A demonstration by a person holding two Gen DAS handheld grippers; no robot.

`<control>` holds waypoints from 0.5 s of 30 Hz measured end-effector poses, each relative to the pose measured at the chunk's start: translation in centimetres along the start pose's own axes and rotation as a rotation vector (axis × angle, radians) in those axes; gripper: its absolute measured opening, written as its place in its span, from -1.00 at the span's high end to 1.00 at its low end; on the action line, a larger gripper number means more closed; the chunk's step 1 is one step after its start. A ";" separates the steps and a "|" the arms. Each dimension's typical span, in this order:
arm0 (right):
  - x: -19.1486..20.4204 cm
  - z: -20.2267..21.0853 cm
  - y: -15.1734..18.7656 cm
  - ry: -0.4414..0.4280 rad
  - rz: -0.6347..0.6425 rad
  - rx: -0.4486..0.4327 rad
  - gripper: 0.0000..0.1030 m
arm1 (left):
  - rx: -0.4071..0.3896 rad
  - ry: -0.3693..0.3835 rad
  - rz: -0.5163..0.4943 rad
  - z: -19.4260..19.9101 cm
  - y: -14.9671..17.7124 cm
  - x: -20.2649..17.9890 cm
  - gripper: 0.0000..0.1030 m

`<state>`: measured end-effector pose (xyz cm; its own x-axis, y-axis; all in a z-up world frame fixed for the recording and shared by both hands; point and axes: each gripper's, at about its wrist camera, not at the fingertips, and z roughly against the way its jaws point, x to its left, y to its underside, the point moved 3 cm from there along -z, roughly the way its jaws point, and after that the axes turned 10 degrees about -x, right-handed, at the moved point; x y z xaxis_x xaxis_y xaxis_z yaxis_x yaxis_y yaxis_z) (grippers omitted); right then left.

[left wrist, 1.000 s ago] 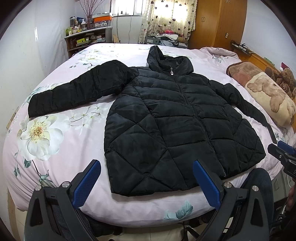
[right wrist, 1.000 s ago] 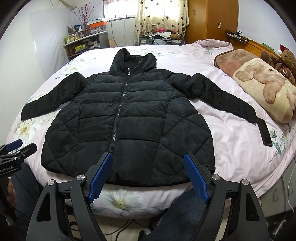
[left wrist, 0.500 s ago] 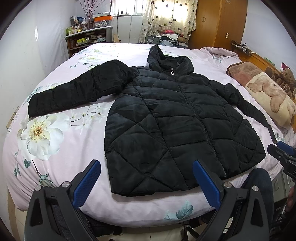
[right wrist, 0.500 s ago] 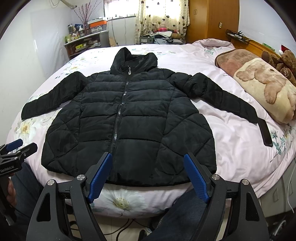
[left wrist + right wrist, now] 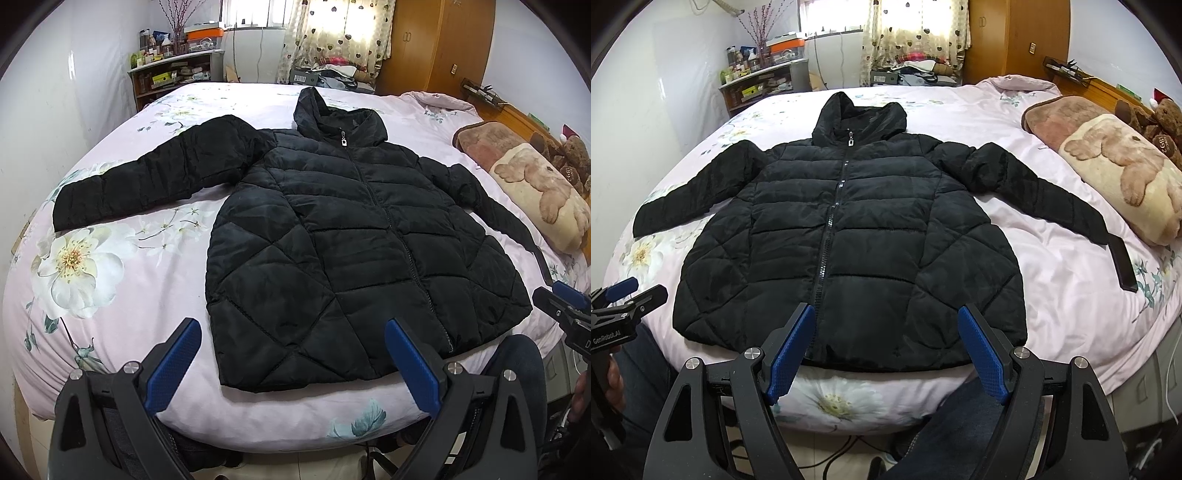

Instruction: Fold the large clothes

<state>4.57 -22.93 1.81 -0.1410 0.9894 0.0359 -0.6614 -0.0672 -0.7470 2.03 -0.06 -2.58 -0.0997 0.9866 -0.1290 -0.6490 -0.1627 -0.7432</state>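
Note:
A black quilted hooded jacket [image 5: 332,236] [image 5: 849,236] lies flat, front up and zipped, on a pink floral bed [image 5: 122,258] [image 5: 1060,280], both sleeves spread outward. My left gripper [image 5: 293,363] is open, held short of the hem near the jacket's left bottom corner, with nothing between its blue pads. My right gripper [image 5: 886,350] is open too, hovering at the middle of the hem without touching it. Each gripper shows at the edge of the other's view.
A black phone [image 5: 1123,267] lies on the bed by the right sleeve cuff. A bear-print pillow [image 5: 1123,173] and plush toys sit at the right. Shelves [image 5: 173,74], a wardrobe [image 5: 432,44] and a curtained window stand behind. A person's jeans-clad legs [image 5: 964,428] are at the bed's near edge.
The right wrist view has crept slightly closer to the jacket's hem. The jacket and the left gripper have not visibly moved.

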 end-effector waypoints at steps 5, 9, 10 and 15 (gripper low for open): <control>-0.1 -0.3 -0.1 -0.001 0.000 0.006 -0.54 | 0.012 -0.019 -0.019 -0.4 0.1 0.1 -0.95; 0.1 -0.5 0.0 -0.006 0.007 0.012 -0.54 | 0.023 -0.007 -0.004 -0.9 0.1 0.3 -0.95; 0.1 -0.6 0.0 -0.007 0.008 0.014 -0.54 | 0.024 -0.006 -0.004 -1.0 0.2 0.4 -0.95; 0.6 -1.2 -0.3 -0.015 0.011 0.015 -0.54 | 0.075 0.024 0.043 -1.5 0.0 0.6 -0.95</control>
<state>5.58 -22.21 1.30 -0.1595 0.9865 0.0373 -0.6705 -0.0805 -0.7375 3.07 0.49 -3.67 -0.1112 0.9780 -0.1766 -0.6993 -0.2033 -0.6854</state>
